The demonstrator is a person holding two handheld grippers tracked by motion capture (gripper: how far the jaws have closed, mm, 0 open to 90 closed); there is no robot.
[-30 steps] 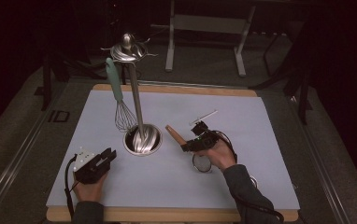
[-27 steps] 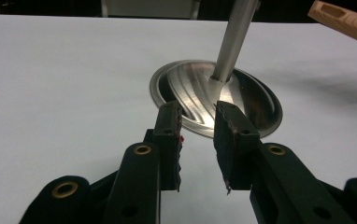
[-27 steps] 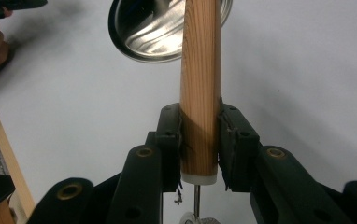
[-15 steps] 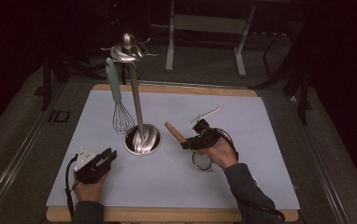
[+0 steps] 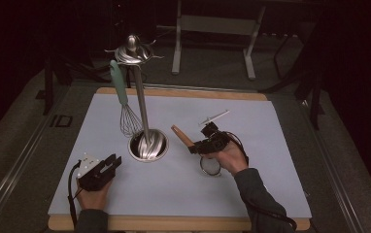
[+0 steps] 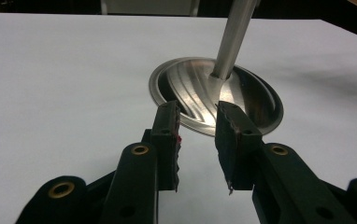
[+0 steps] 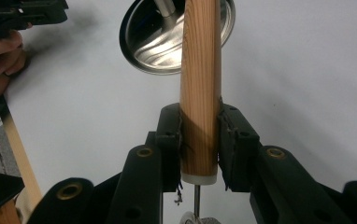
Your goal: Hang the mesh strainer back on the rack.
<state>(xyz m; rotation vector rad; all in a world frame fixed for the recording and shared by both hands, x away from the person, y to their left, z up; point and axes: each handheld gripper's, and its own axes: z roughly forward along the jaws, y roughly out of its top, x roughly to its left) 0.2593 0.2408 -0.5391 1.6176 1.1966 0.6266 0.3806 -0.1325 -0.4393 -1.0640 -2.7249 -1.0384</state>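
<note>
**Desk:** Dark floor and metal frame legs surround a wooden table laid with a pale sheet. What sits on it?

**Photographer:** Left of centre stands a steel utensil stand, its round base on the sheet and a tall pole rising to a hooked crown. A whisk with a pale green handle hangs from that crown, beside the pole.

**Desk:** And the hands?

**Photographer:** The right gripper is pinching the wooden handle of a small strainer, jaws pressed against both sides near its white collar. In the high view the handle points up and left toward the stand's base, just beside it, with the wire ring low by the person's hand.

**Desk:** The other one?

**Photographer:** The left gripper rests near the front-left of the sheet, jaws spread with nothing between them, aimed at the stand's base.
</note>
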